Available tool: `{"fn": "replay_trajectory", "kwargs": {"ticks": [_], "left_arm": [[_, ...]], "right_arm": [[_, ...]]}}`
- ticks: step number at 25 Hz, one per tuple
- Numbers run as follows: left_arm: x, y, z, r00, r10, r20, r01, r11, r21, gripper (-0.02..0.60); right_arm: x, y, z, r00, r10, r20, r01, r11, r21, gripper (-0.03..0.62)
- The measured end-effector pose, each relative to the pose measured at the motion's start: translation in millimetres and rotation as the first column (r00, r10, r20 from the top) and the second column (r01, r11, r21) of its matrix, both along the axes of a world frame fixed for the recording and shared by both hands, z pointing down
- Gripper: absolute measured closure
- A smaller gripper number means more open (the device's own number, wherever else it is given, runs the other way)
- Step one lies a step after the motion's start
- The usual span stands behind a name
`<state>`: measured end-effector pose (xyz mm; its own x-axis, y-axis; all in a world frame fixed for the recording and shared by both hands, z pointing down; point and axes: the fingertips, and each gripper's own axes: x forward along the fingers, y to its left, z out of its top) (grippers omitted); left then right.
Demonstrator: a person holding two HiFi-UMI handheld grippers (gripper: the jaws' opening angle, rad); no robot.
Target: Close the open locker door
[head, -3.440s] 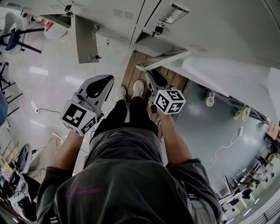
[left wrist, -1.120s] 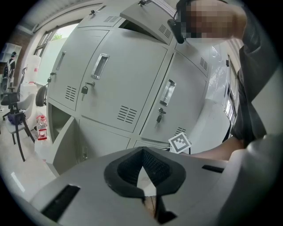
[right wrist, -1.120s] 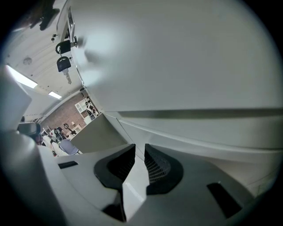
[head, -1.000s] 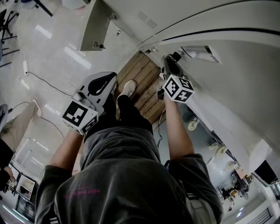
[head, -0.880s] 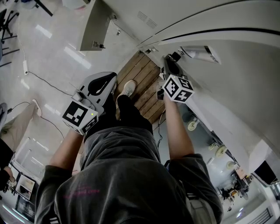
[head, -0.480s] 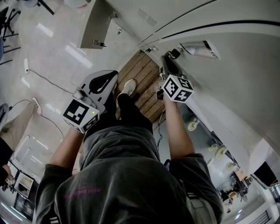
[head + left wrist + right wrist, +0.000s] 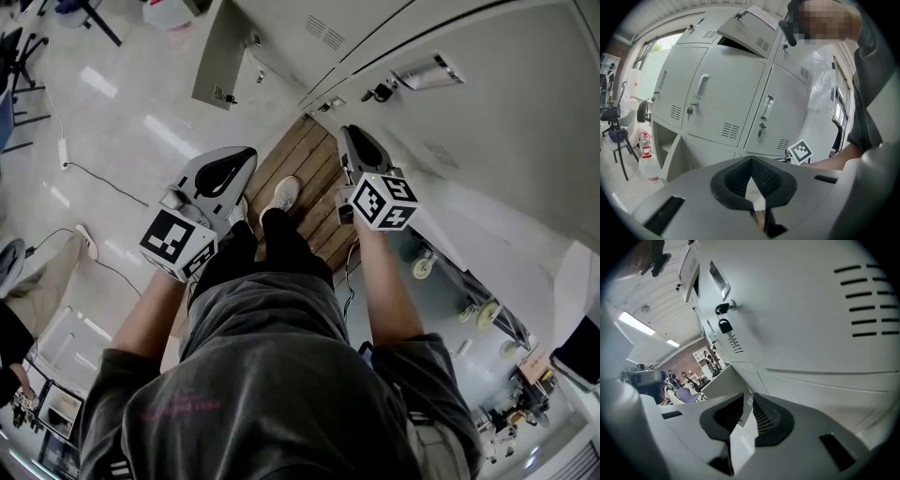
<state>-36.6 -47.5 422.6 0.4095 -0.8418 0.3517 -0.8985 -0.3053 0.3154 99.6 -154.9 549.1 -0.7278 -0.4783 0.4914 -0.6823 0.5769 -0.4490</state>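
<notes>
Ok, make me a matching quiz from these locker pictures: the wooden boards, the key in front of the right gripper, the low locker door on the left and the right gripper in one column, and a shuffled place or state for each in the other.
Things:
1 wooden boards
2 key
3 low locker door on the left
4 right gripper

Places or states:
a swung open
b jaws apart, nothing between them
c under the person's shoes
d stuck in a shut locker door

Pairs: 1-c, 2-d, 3-a, 4-b
</notes>
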Motion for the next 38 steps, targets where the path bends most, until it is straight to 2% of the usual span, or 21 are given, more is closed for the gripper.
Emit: {"fn": "replay_trajectory", "kwargs": {"ticks": [9, 17, 23, 29, 33, 38], "left_arm": [[-42, 51, -30, 0.999, 0.037, -0.004, -0.037, 0.994, 0.102, 0.566], [-94, 100, -40, 0.999, 0.034, -0.013, -0.032, 0.992, 0.126, 0.566], [-129, 113, -36, 1.000, -0.025, -0.017, 0.027, 0.993, 0.117, 0.566], [-150, 106, -26, 0.996, -0.088, -0.012, 0.089, 0.991, 0.096, 0.566], [-162, 96, -24, 0.989, -0.150, -0.004, 0.150, 0.986, 0.067, 0.566], [-174, 84, -33, 0.976, -0.214, 0.029, 0.211, 0.974, 0.082, 0.566]], "right_arm": [[-45, 65, -53, 1.000, -0.014, 0.024, 0.012, 0.997, 0.070, 0.522], [-97, 116, -69, 1.000, -0.014, 0.022, 0.012, 0.995, 0.095, 0.522], [-131, 124, -67, 0.998, -0.062, 0.018, 0.060, 0.994, 0.092, 0.522], [-160, 108, -60, 0.991, -0.135, 0.018, 0.133, 0.987, 0.085, 0.522], [-177, 93, -56, 0.981, -0.195, 0.027, 0.192, 0.979, 0.064, 0.522], [-192, 84, -59, 0.961, -0.274, 0.042, 0.272, 0.961, 0.058, 0.522]]}}
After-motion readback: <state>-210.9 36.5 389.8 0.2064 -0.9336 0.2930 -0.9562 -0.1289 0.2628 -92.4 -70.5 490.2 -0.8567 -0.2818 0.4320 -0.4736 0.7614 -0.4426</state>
